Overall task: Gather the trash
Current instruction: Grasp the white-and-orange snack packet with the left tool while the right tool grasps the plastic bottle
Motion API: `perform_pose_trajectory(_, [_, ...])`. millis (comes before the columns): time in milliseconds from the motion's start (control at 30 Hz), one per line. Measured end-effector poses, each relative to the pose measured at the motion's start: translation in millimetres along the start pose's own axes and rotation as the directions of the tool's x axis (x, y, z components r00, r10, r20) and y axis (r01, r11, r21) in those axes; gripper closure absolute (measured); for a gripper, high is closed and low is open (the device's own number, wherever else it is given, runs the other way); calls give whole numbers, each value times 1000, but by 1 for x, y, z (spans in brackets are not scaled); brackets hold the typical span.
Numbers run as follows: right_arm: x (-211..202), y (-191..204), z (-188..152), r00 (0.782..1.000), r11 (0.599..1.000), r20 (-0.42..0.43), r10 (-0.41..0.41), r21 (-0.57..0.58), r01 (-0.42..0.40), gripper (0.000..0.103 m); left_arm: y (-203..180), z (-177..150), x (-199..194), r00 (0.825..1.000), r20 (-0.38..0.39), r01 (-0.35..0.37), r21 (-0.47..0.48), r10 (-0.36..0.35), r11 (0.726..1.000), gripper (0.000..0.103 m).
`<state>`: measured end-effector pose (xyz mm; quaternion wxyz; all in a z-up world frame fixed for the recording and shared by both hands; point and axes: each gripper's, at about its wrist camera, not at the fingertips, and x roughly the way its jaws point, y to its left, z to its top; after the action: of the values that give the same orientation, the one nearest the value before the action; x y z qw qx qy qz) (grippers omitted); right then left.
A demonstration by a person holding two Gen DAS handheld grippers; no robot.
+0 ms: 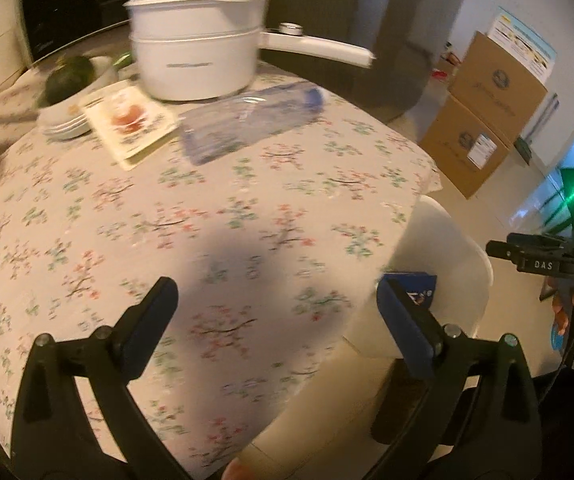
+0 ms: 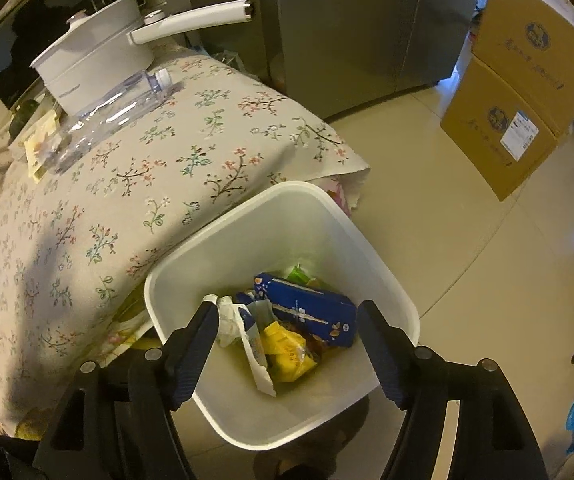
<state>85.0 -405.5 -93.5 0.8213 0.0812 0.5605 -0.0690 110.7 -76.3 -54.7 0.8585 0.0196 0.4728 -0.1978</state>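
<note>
An empty clear plastic bottle [image 1: 247,124] [image 2: 115,112] lies on its side on the floral tablecloth [image 1: 247,216], next to a white pot. My left gripper [image 1: 279,320] hovers open above bare cloth, well short of the bottle, with nothing between its fingers. A white trash bin [image 2: 367,236] [image 1: 451,248] stands on the floor against the table's edge. In it lie a blue carton [image 2: 307,308], a yellow wrapper [image 2: 287,354] and crumpled white paper [image 2: 227,320]. My right gripper [image 2: 287,312] hangs open over the bin, its pads touching nothing.
The white pot [image 1: 199,60] with a long handle [image 1: 319,46] stands behind the bottle. Beside it are a printed packet [image 1: 131,120] and a green squash [image 1: 71,76] on plates. Stacked cardboard boxes [image 2: 527,92] and a steel fridge [image 2: 347,20] stand on the floor beyond.
</note>
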Motion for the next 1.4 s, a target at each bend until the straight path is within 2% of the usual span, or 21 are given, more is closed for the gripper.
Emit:
perform_pose_trajectory(233, [1, 22, 10, 1000, 1000, 11, 7, -28, -6, 28, 61, -2, -7, 998, 6, -64, -147, 66, 987, 4])
perform_pose_trajectory(433, [3, 53, 36, 999, 998, 35, 25, -56, -23, 27, 115, 19, 1, 994, 26, -93, -240, 102, 966, 4])
perform_pose_trajectory(533, [4, 69, 52, 998, 997, 55, 26, -70, -22, 26, 141, 32, 9, 994, 84, -43, -289, 70, 956, 4])
perform_pose_trajectory(600, [7, 83, 65, 997, 996, 66, 48, -78, -43, 25, 155, 42, 17, 992, 127, 15, -309, 26, 951, 8])
perform_pose_trajectory(833, [30, 133, 114, 993, 990, 72, 90, -114, -81, 25, 191, 78, 72, 986, 166, 87, -323, -34, 942, 17])
perform_pose_trajectory(933, [44, 151, 136, 988, 989, 61, 139, -64, -135, 22, 209, 89, 96, 980, 184, 138, -356, -76, 924, 22])
perform_pose_trajectory(1067, [59, 165, 164, 971, 970, 66, 230, 60, -234, 19, 229, 102, 119, 969, 212, 206, -409, -127, 889, 26])
perform_pose_trajectory(1133, [69, 172, 178, 959, 949, 71, 274, 139, -282, 19, 235, 106, 129, 963, 228, 234, -430, -146, 872, 31])
perform_pose_trajectory(1233, [87, 183, 194, 952, 926, 66, 299, 220, -306, 18, 241, 110, 140, 953, 247, 272, -453, -174, 849, 43])
perform_pose_trajectory(1333, [107, 192, 203, 951, 907, 52, 304, 289, -306, 18, 242, 111, 148, 946, 256, 300, -464, -198, 834, 58])
perform_pose_trajectory(1400, [121, 195, 207, 952, 892, 50, 301, 339, -300, 18, 241, 111, 150, 941, 266, 315, -467, -209, 826, 72])
